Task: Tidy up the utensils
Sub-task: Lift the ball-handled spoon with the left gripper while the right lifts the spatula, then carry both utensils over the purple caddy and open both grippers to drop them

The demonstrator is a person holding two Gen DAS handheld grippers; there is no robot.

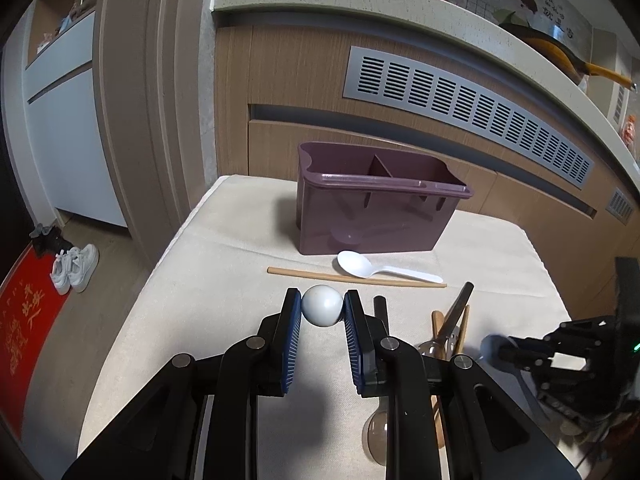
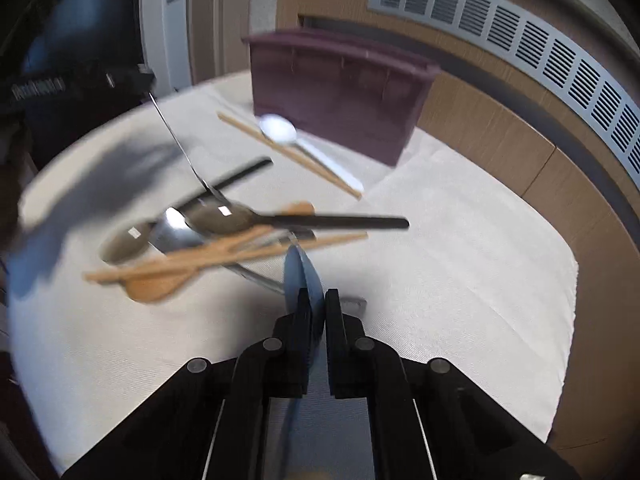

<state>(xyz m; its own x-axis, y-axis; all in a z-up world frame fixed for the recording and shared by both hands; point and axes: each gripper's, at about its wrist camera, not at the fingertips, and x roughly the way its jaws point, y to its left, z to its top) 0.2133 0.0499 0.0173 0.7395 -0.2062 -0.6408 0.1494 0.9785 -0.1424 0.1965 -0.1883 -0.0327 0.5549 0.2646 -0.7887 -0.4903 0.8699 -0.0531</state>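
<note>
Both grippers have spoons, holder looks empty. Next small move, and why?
Probably carry the right gripper, shut on a blue spoon, toward the purple holder and over a compartment. The left gripper already grips its white spoon, and other utensils remain on the cloth.

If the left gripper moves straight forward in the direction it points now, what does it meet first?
Probably the single wooden chopstick, lying crosswise just beyond the left gripper, which holds a white ball. The white plastic spoon and purple organizer come after; depth is uncertain.

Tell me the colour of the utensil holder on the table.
The utensil holder is dark purple, a plum shade; the left wrist view shows it best.
</note>
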